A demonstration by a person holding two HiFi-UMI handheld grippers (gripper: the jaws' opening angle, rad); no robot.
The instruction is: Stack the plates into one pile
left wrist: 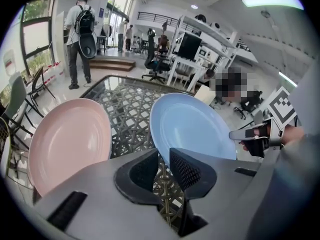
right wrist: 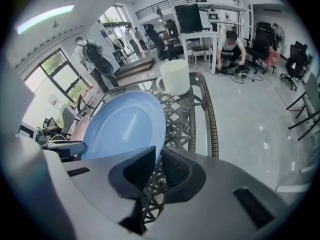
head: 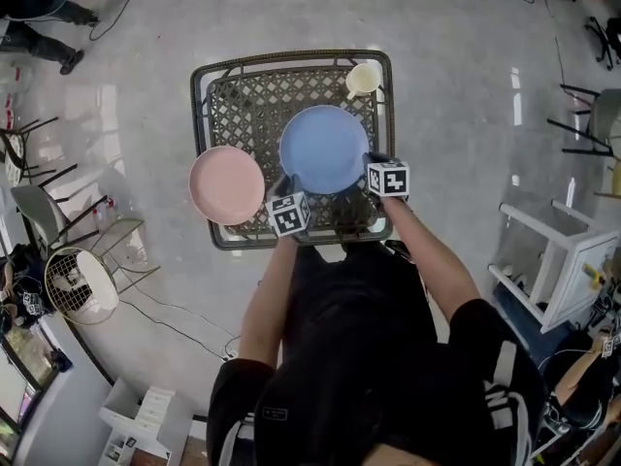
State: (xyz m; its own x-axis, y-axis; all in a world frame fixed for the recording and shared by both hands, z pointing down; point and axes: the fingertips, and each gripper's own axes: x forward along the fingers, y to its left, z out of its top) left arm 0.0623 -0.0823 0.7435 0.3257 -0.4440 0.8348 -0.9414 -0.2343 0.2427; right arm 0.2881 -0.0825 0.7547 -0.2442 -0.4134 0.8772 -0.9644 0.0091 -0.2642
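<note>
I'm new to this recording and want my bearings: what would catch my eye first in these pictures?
First comes the blue plate over the middle of the lattice table, its near rim pinched by the left gripper and the right gripper. To its left, a pink plate hangs partly over the table's left edge. A cream mug stands at the far right corner.

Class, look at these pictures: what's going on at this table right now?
A person holds a gripper in each hand. The left gripper and the right gripper each have their jaws closed on the near rim of the blue plate, over the lattice table. The pink plate lies apart at the table's left edge, not yet stacked. A cream mug stands at the far corner.
</note>
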